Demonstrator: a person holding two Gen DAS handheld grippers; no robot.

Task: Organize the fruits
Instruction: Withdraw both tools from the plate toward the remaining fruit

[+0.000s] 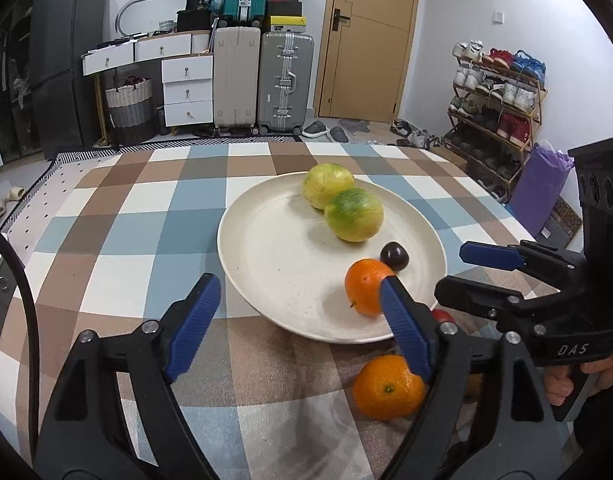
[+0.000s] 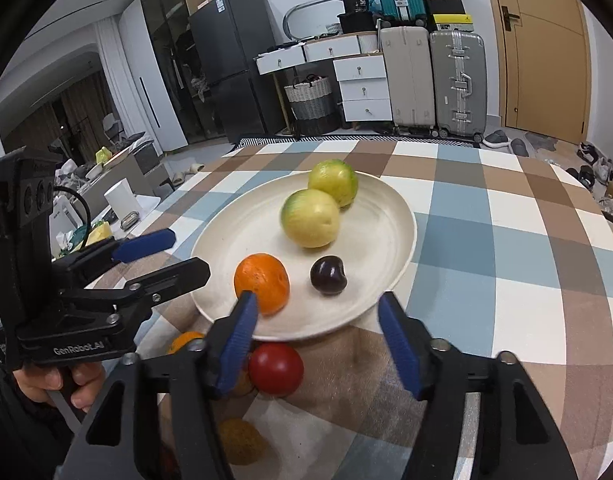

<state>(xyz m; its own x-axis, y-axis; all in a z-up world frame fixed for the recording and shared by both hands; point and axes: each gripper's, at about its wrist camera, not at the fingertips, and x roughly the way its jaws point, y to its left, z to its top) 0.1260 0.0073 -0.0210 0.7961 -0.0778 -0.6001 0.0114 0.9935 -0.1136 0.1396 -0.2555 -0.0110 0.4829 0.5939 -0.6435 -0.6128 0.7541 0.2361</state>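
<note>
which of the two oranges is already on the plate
The orange at the plate's near rim, beside the dark cherry. The other orange lies on the checked cloth, short of the plate.

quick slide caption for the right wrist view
Open right hand-held gripper over a cream plate holding an orange and two green-yellow fruits.

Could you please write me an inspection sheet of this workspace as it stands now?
Surface: checked tablecloth.
Job's things: plate holds two green-yellow fruits, an orange, a dark plum; another orange and a red fruit lie off it.
Clutter: nothing seen.
Grippers: left hand-held gripper and right hand-held gripper open, empty.
Cables: black cable.
Surroundings: suitcases, shoe rack, door.
</note>
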